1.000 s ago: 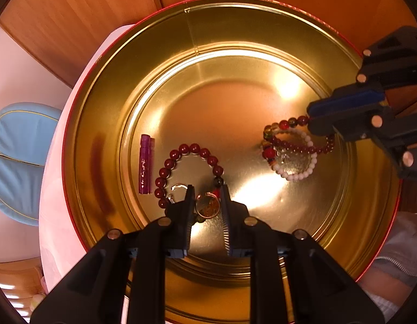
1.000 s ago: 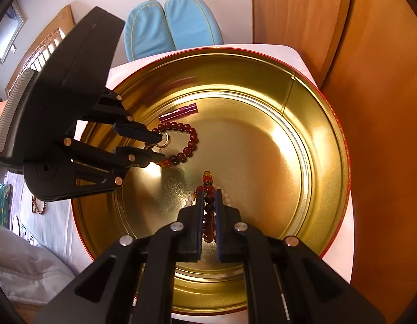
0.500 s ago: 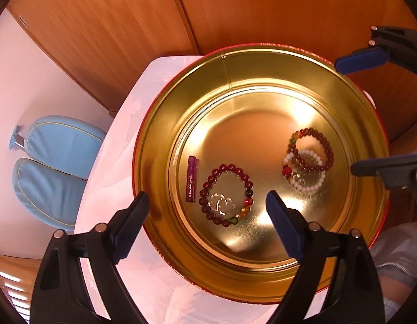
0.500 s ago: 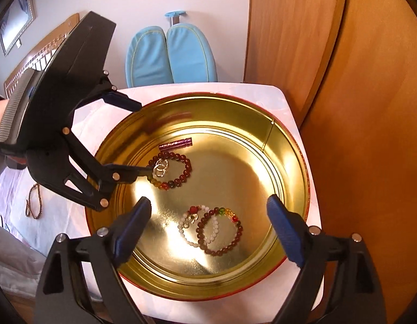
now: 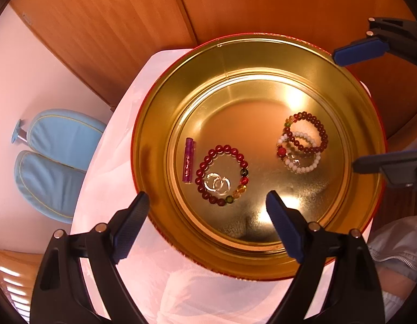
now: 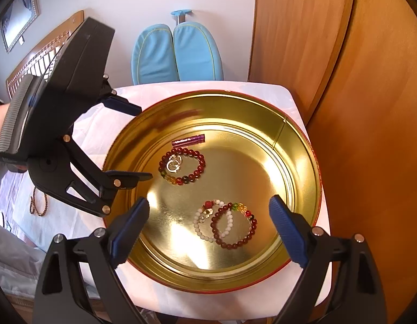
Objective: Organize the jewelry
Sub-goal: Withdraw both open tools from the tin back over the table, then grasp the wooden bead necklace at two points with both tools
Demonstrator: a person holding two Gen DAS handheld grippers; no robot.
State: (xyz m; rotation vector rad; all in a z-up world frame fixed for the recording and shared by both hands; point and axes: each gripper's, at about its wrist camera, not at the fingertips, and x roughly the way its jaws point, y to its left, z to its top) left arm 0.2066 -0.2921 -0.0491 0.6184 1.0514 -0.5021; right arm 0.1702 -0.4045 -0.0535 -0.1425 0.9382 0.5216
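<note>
Hovering both claws over the round gold tin (image 5: 160, 124) on the white-clothed table (image 6: 95, 124): my left claw (image 5: 208, 205) is spread wide and empty, my right claw (image 6: 209, 212) is opening with nothing gripped. Inside lie a red bead bracelet (image 5: 222, 175) ringing two silver rings (image 5: 218, 183), a purple tube (image 5: 188, 160) beside it, and two overlapping bracelets (image 6: 226, 225) apart.

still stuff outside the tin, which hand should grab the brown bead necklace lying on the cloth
Left, probably. In the right wrist view the brown bead necklace lies on the white cloth just past the left gripper, on its side of the gold tin. The right gripper, jaws opening and empty, sits across the tin.
</note>
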